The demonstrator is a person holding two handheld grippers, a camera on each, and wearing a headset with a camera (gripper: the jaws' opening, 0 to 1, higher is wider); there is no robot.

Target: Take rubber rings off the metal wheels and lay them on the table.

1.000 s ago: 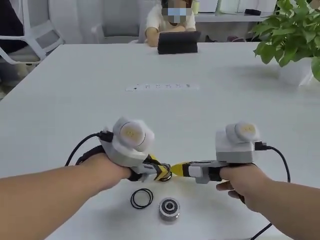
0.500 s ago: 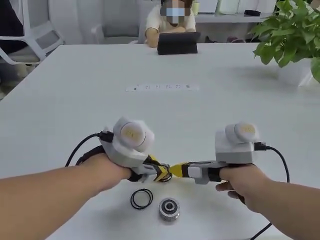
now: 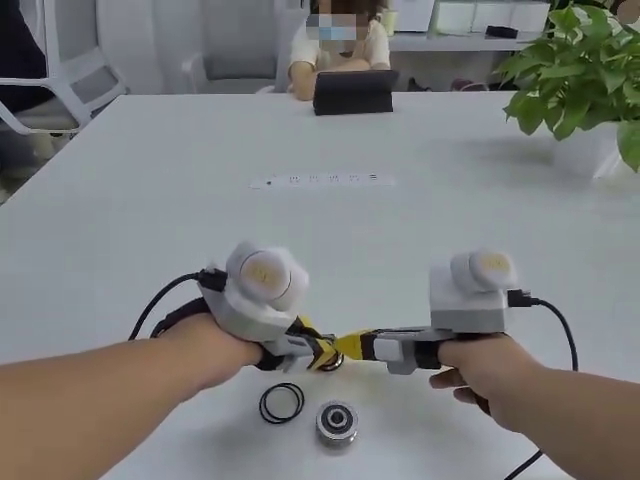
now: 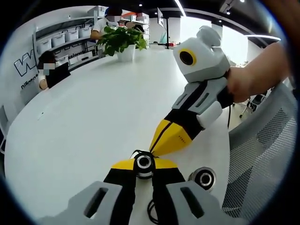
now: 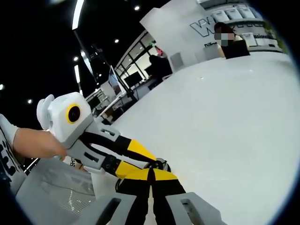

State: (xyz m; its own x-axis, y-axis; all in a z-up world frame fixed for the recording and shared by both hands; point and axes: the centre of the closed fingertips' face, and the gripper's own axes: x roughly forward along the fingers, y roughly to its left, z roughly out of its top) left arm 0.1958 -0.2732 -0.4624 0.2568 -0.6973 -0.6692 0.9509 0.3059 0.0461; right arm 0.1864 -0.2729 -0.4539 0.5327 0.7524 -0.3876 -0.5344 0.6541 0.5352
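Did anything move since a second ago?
Nothing really moved; the picture shifted only because the head camera tipped. The left gripper still holds a metal wheel, with the right gripper closed at its edge. The loose rubber rings and the other wheel still lie on the table.

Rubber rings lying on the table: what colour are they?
The rubber rings are black; the head view shows them best.

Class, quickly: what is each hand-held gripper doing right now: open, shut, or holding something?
Left hand-held gripper: shut on the metal wheel.
Right hand-held gripper: shut, apparently pinching the rubber ring on that wheel.
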